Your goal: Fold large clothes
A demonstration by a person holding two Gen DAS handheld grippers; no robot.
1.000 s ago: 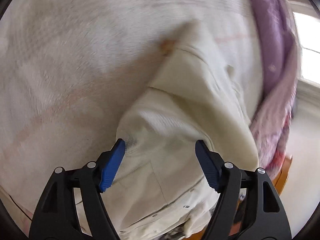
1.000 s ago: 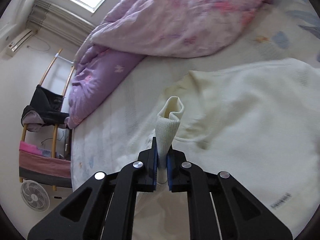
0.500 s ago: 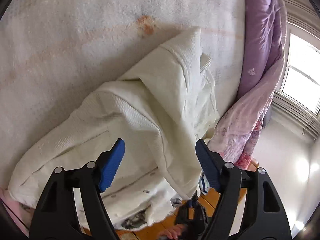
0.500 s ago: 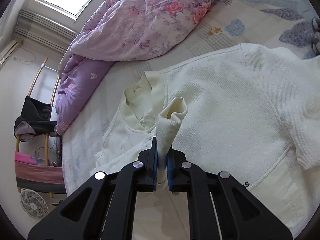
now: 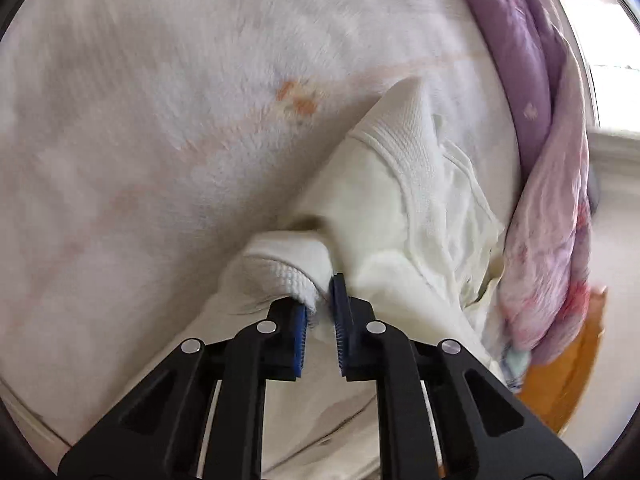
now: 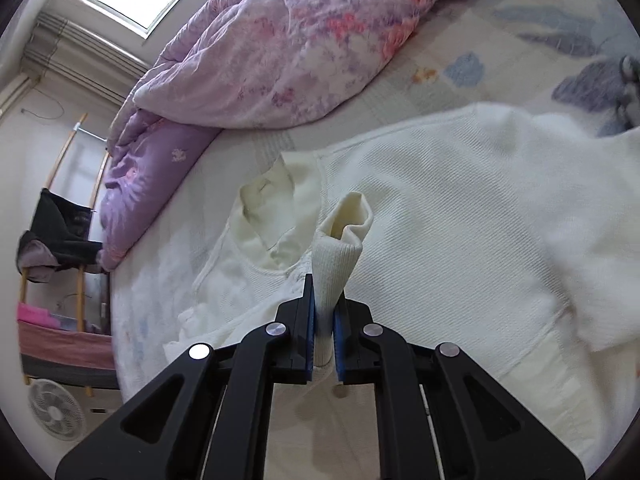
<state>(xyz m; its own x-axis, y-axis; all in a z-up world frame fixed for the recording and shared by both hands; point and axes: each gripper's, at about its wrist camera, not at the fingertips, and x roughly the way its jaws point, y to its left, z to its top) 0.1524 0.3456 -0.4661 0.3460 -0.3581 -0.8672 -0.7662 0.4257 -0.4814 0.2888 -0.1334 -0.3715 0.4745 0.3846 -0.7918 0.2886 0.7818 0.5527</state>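
Observation:
A cream knitted sweater [image 6: 460, 216] lies spread on the bed, its neck opening toward the purple quilt. My right gripper [image 6: 325, 292] is shut on a ribbed cuff [image 6: 340, 248] that stands up between its blue pads. In the left wrist view the same sweater [image 5: 400, 216] lies bunched on the pale bed cover. My left gripper [image 5: 322, 304] has its jaws closing on a thick fold of the knit [image 5: 288, 264], and the pads press on the cloth.
A purple and pink floral quilt [image 6: 304, 36] is heaped along the far side of the bed [image 6: 472, 68]. A wooden rack with dark clothes [image 6: 56, 236] and a white fan [image 6: 52, 404] stand on the floor at left. A wooden edge [image 5: 568, 380] shows beside the bed.
My left gripper, wide open over the sweater before, has closed on a fold of it. My right gripper keeps its hold on the cuff and has shifted across the sweater.

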